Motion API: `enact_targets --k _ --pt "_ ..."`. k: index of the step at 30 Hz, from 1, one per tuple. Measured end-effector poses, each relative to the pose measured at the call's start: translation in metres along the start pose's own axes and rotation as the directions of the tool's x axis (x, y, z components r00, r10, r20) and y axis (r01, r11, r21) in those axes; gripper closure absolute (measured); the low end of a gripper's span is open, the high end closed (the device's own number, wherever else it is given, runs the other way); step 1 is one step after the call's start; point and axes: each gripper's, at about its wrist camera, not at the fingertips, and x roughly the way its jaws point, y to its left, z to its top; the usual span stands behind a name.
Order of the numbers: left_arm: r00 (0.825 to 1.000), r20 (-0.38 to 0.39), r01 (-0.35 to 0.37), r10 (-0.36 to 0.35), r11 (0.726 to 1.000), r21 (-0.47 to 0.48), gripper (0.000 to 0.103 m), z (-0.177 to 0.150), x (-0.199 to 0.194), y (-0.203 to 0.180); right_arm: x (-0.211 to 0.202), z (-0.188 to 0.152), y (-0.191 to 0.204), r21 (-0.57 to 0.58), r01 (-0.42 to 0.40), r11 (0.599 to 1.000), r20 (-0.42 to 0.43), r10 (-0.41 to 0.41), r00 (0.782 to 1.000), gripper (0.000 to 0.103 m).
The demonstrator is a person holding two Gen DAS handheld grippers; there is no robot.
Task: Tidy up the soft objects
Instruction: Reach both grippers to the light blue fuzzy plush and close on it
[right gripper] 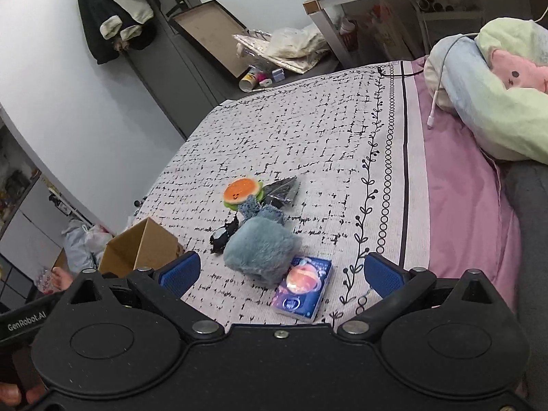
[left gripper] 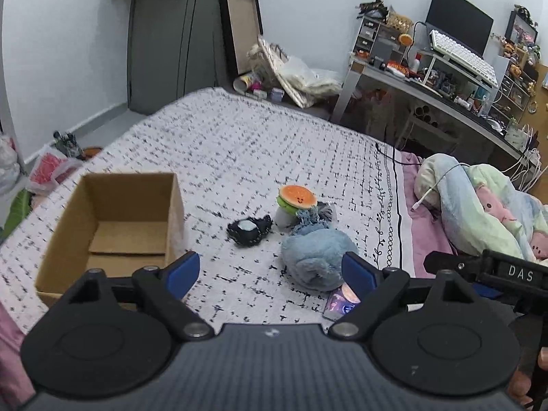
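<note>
A fluffy blue plush lies on the patterned bed cover. Behind it stand an orange burger-like plush and a small black soft item. An open, empty cardboard box sits to the left. My left gripper is open above the cover, its right finger beside the blue plush. My right gripper is open, hovering over the blue plush and a small book.
A dark packet lies behind the burger plush. A bundled pastel blanket lies on the right over a pink sheet. A cluttered desk stands beyond the bed. Bags lie on the floor at the left.
</note>
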Motion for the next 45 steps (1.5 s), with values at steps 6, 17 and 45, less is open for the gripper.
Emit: enact_targets --k 6,17,45 --pt "1.000 -0.026 0.011 -0.012 1.000 -0.025 0.024 0.010 0.024 0.001 0.019 0.013 -0.008 0.054 -0.022 0.998 -0.035 0.023 0.999 0.006" --pt "0.994 -0.090 0.059 -0.066 0.995 -0.074 0.045 0.029 0.090 -0.007 0.085 0.032 -0.022 0.151 0.052 0.987 -0.089 -0.039 0.995 0.033" --pt "0.971 -0.186 0.117 -0.153 0.974 -0.194 0.046 0.008 0.148 0.009 0.110 -0.007 -0.002 0.080 0.042 0.996 -0.127 -0.032 0.991 0.038"
